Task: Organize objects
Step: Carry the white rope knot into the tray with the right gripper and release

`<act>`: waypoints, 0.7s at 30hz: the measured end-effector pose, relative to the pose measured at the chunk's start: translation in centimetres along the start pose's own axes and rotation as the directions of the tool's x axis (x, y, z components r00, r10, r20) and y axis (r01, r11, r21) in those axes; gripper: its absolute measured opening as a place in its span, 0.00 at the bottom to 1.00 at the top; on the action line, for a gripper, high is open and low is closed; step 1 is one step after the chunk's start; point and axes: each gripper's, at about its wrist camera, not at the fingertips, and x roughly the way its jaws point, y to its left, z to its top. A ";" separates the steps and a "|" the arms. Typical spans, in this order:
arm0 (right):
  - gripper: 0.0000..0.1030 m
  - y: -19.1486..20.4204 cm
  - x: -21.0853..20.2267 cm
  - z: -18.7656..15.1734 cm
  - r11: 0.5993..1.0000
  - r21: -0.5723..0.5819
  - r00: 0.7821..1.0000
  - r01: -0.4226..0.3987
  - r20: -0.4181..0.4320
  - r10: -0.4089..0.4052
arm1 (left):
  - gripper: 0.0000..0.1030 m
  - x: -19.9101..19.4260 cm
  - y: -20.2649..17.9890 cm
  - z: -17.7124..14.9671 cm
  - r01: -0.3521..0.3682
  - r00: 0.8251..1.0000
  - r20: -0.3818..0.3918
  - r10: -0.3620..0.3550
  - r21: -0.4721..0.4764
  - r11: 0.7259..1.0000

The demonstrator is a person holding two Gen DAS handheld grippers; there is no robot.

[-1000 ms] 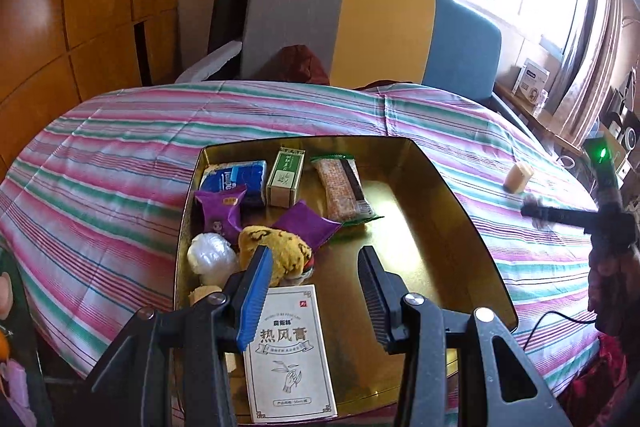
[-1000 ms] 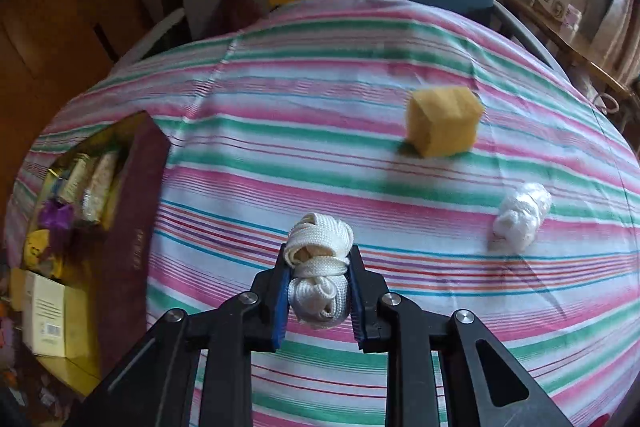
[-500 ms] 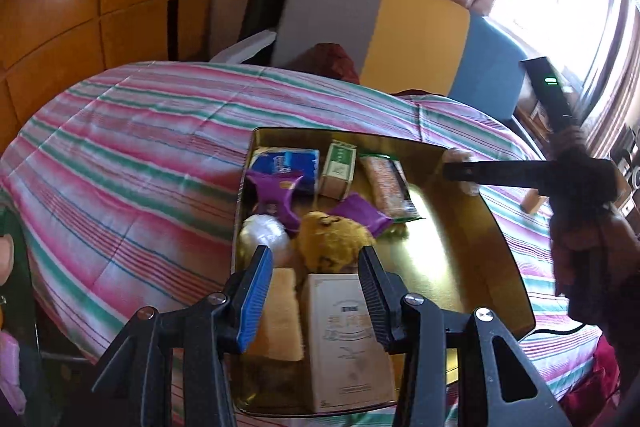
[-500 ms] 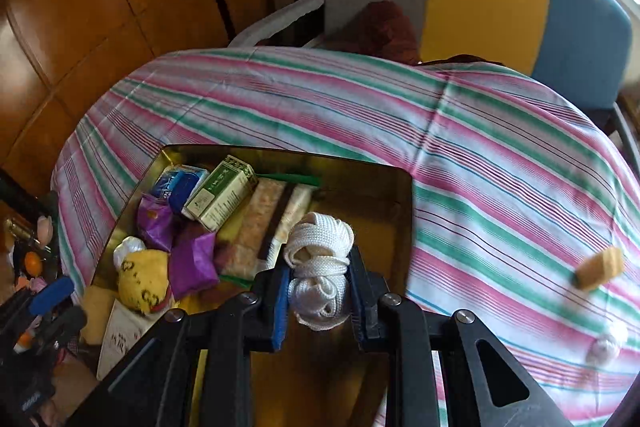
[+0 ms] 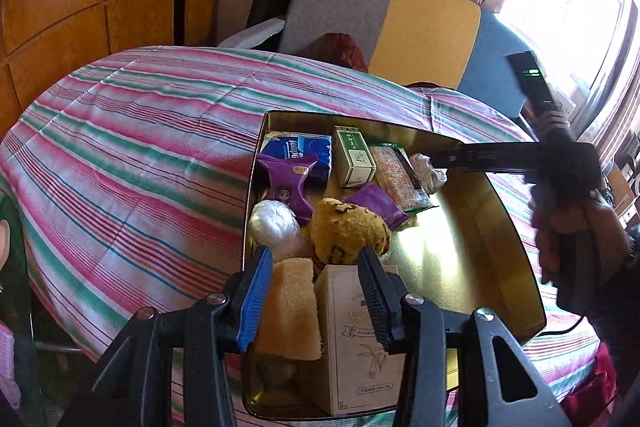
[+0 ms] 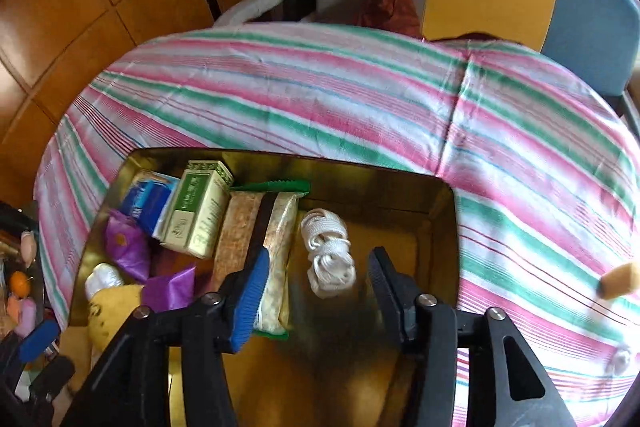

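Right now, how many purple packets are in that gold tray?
2. One purple packet lies near the gold tray's left wall, below the blue pack. The other purple packet lies mid-tray beside the yellow plush. More may be hidden underneath.

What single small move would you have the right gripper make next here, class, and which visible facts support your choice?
Probably lift the right gripper up and back out of the gold tray. Its jaws stand open, and the white rope bundle lies free on the tray floor beside the snack bar. A tan sponge block and a small white bundle sit out on the striped cloth, likely next to collect.
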 end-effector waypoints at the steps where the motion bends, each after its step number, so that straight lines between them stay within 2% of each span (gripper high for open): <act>1: 0.54 -0.2 -0.7 -0.3 1.000 0.004 1.000 -0.011 0.016 0.011 | 0.43 0.0 -0.1 0.0 -0.001 1.000 0.002 0.001 0.005 1.000; 5: 0.62 -1.1 -3.4 -1.5 0.999 0.026 0.996 -0.040 0.076 0.038 | 0.43 -0.6 -0.9 0.2 -0.012 1.000 0.021 0.012 0.036 0.999; 10: 0.65 -2.8 -6.6 -4.0 0.997 0.058 0.991 -0.056 0.126 0.049 | 0.43 -1.4 -1.9 0.0 -0.016 0.999 0.034 0.013 0.070 0.997; 21: 0.68 -9.7 -10.9 -9.9 0.983 0.179 0.986 0.029 0.154 -0.057 | 0.43 -2.2 -4.6 -0.3 -0.006 0.999 0.039 0.000 0.147 0.989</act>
